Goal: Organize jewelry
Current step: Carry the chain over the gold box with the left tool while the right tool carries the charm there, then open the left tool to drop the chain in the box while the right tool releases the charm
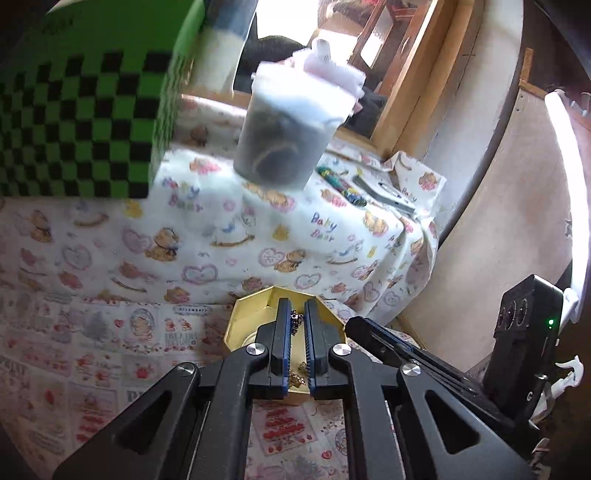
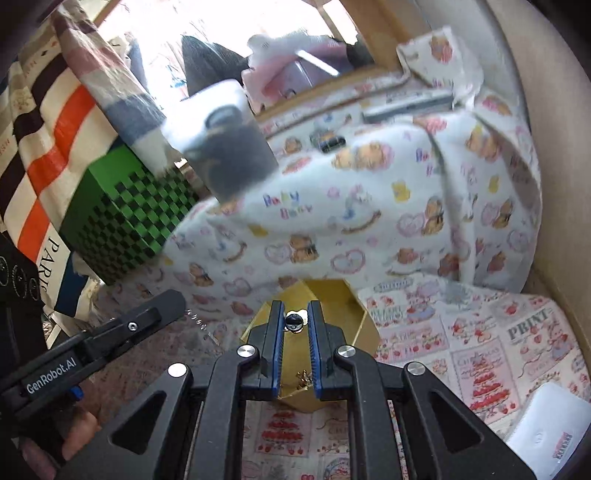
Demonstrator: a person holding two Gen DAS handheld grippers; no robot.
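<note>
Between right-view jaws only, dark bead (image 2: 294,322)

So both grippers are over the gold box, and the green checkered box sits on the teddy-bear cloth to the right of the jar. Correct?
Not quite. In the left wrist view the green checkered box is left of the jar, not right. Both grippers do hang over the gold box.

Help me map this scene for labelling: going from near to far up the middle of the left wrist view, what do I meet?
Left gripper → gold tray holding jewelry → teddy-bear print cloth → blurred clear container with a white lid → bright window.
</note>
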